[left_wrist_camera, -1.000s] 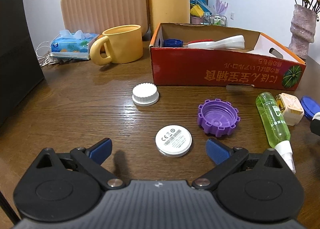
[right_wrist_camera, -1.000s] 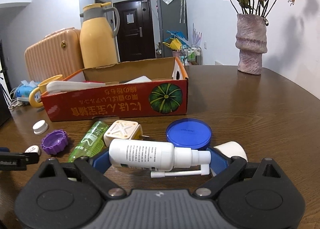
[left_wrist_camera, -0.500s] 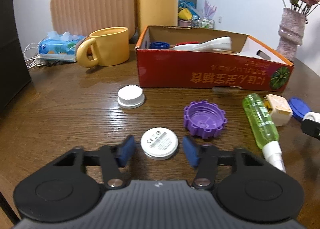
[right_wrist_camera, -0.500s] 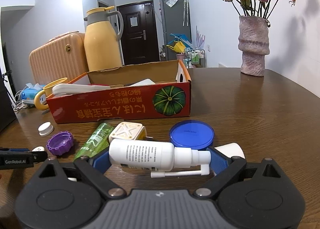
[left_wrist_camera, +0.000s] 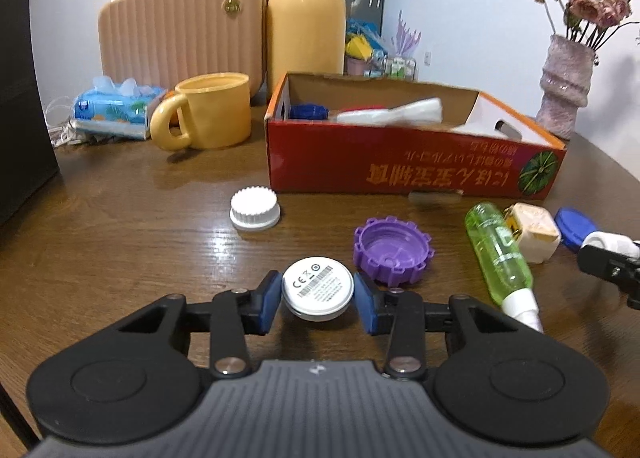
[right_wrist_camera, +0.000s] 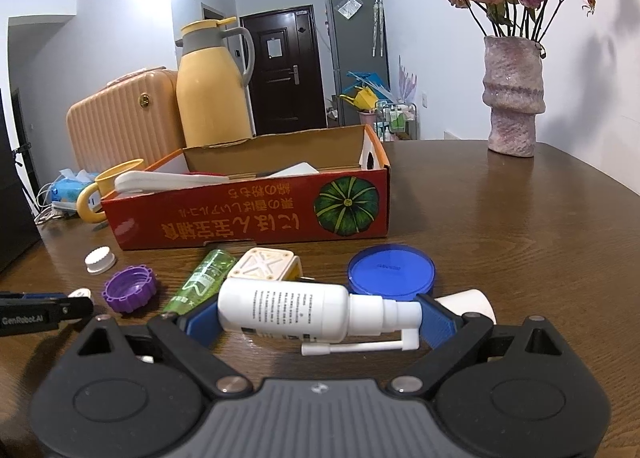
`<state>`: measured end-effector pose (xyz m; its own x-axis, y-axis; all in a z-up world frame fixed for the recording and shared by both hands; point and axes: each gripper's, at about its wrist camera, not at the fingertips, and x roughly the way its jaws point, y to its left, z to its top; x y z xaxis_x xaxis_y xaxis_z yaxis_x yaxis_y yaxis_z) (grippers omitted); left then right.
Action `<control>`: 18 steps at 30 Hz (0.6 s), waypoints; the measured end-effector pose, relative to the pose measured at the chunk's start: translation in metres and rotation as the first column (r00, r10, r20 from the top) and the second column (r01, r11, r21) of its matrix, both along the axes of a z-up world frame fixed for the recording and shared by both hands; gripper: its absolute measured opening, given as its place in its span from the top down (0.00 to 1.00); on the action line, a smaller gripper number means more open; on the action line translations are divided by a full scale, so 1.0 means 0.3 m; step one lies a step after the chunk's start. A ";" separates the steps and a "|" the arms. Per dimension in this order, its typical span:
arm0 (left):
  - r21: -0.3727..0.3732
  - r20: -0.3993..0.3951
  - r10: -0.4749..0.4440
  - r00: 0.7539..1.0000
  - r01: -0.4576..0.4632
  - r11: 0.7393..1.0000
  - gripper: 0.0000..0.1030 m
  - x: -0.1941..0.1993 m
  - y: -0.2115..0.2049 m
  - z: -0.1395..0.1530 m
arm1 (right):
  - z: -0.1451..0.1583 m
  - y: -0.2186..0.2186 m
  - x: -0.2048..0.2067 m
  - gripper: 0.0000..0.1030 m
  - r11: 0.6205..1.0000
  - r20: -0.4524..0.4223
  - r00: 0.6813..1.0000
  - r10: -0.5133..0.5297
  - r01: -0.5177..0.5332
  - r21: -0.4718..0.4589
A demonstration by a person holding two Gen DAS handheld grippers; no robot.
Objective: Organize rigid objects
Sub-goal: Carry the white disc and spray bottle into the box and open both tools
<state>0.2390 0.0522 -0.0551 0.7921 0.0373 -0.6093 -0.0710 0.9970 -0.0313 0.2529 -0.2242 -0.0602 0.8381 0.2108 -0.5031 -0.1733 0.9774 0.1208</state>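
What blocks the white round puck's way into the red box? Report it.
Nothing visible does. The flat white round puck sits between the closing left tool, and bare wooden table lies ahead up to the red cardboard box, open on top.

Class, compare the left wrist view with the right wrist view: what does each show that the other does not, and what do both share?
Only the left wrist view shows the left gripper closing its jaws, the white disc between them, and the blue cap inside the box. Only the right wrist view shows the right gripper holding the white spray bottle. Both show the red box, purple cap and green bottle.
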 end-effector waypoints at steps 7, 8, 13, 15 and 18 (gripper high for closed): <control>0.006 0.037 0.000 0.999 -0.001 1.000 0.61 -0.025 -0.013 0.038 | 0.025 0.009 -0.014 0.05 1.000 0.031 0.999 0.020 -0.020 -0.012; 0.004 0.039 -0.003 0.999 0.003 1.000 0.61 -0.028 -0.015 0.045 | 0.031 0.009 -0.017 0.05 1.000 0.037 0.999 0.024 -0.023 -0.015; 0.004 0.067 -0.021 0.998 0.021 1.000 0.61 -0.044 -0.032 0.083 | 0.066 0.012 -0.024 0.05 0.999 0.066 0.997 0.034 -0.032 -0.032; 0.003 0.085 -0.028 0.996 0.028 1.000 0.61 -0.053 -0.041 0.105 | 0.083 0.013 -0.026 0.05 0.999 0.077 0.996 0.037 -0.034 -0.037; 0.005 0.110 -0.035 0.993 0.035 0.999 0.61 -0.062 -0.055 0.137 | 0.110 0.016 -0.023 0.05 0.998 0.095 0.995 0.044 -0.040 -0.044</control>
